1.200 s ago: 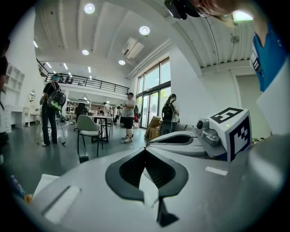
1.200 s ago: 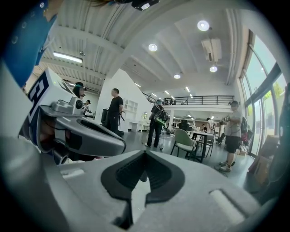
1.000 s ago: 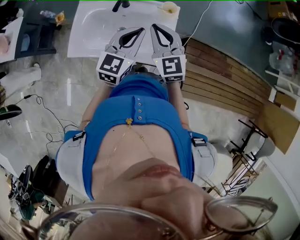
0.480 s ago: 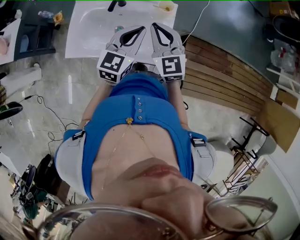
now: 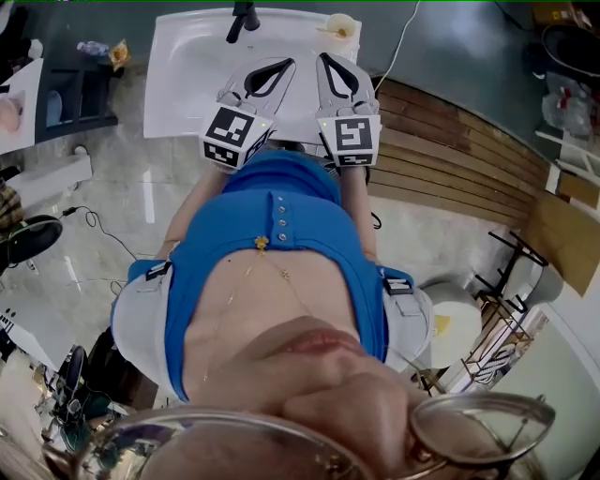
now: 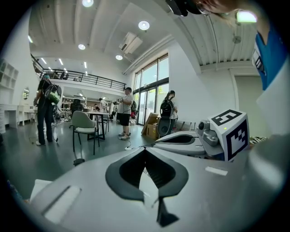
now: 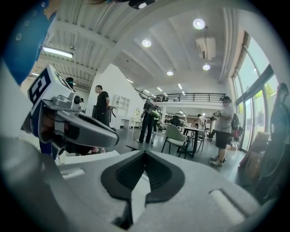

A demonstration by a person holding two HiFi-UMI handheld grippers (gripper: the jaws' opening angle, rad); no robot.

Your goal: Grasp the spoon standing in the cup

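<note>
In the head view the cup [image 5: 338, 20] at the far corner of the sink [image 5: 187, 84] is too small to tell whether a spoon stands in it. The top edge cuts off the upper part of the faucet [image 5: 244, 15]. The sink's near edge is hidden behind the left gripper [image 5: 289, 63], the right gripper [image 5: 323, 56] and the blue shirt [image 5: 281, 244]. The glasses [image 5: 478, 427] at the bottom are blurred and cut by the edge. In both gripper views each gripper's own grey body covers the lower half. Only slivers of a white surface [image 7: 86, 159] show past it, too little to identify. The people [image 6: 123, 111] far off are small and indistinct.
</note>
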